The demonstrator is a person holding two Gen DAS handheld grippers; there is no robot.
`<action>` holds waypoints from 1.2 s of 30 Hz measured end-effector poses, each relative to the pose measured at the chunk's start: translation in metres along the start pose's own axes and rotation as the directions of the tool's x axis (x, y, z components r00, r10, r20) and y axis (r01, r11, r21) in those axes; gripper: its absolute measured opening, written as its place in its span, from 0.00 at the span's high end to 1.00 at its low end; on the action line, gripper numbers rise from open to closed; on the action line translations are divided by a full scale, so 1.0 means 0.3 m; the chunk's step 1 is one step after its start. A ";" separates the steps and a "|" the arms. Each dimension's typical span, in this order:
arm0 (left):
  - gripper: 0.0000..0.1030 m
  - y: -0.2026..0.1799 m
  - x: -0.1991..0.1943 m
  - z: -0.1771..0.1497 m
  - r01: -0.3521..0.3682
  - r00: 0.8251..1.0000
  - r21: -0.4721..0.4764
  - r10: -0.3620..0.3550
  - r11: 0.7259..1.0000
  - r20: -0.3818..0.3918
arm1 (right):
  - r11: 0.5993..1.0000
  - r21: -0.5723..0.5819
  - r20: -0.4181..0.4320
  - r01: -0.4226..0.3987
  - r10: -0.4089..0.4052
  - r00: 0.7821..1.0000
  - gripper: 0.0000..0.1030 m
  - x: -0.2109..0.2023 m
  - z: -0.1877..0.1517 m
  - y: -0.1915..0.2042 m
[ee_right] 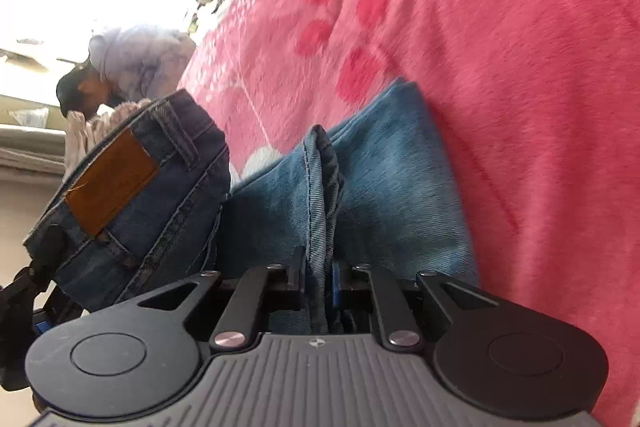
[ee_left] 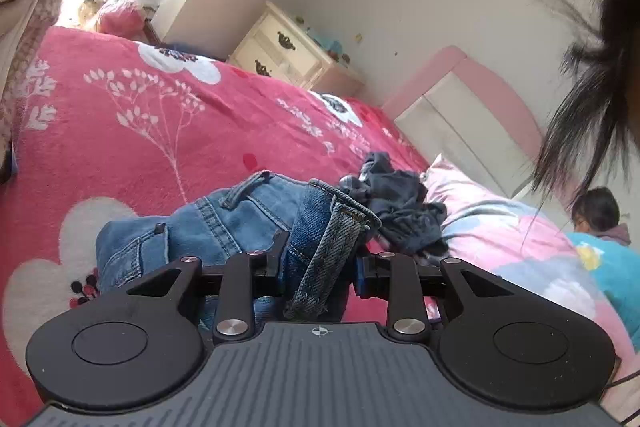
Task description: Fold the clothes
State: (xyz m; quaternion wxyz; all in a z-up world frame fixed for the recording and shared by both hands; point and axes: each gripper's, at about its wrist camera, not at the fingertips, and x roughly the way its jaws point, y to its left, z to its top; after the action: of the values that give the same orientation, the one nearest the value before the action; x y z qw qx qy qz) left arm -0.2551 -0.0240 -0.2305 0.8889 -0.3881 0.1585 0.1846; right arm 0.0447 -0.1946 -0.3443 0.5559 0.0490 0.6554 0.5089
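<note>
Both grippers are clamped on one pair of blue jeans (ee_left: 224,227) lying on the pink floral blanket (ee_left: 140,131). At lower centre of the left wrist view, the left gripper (ee_left: 320,259) pinches the waistband, a belt-looped strip of denim bunched between its jaws; at lower centre of the right wrist view, the right gripper (ee_right: 318,279) is closed narrow on a seamed fold of the lighter leg fabric, with the waistband and its brown leather patch (ee_right: 110,187) at left of that frame. The step in hand looks like securing two hold points before a fold — nothing is laid flat yet. Next, I judge, both hands must lift and draw apart together to tension the denim; then carry one end over the other. A dark crumpled garment (ee_left: 400,199) waits just beyond, right of centre in the left wrist view.
</note>
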 end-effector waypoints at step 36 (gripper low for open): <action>0.73 -0.049 0.036 -0.039 0.036 0.998 0.064 -0.033 0.997 -0.046 | 0.906 -0.326 0.309 0.270 -0.168 0.936 0.54 -0.170 -0.030 0.155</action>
State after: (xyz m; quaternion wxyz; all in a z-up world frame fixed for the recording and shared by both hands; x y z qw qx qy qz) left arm -0.2405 -0.0399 -0.2334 0.9002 -0.3660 0.1777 0.1551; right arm 0.0336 -0.2100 -0.2774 0.6945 -0.0596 0.4680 0.5432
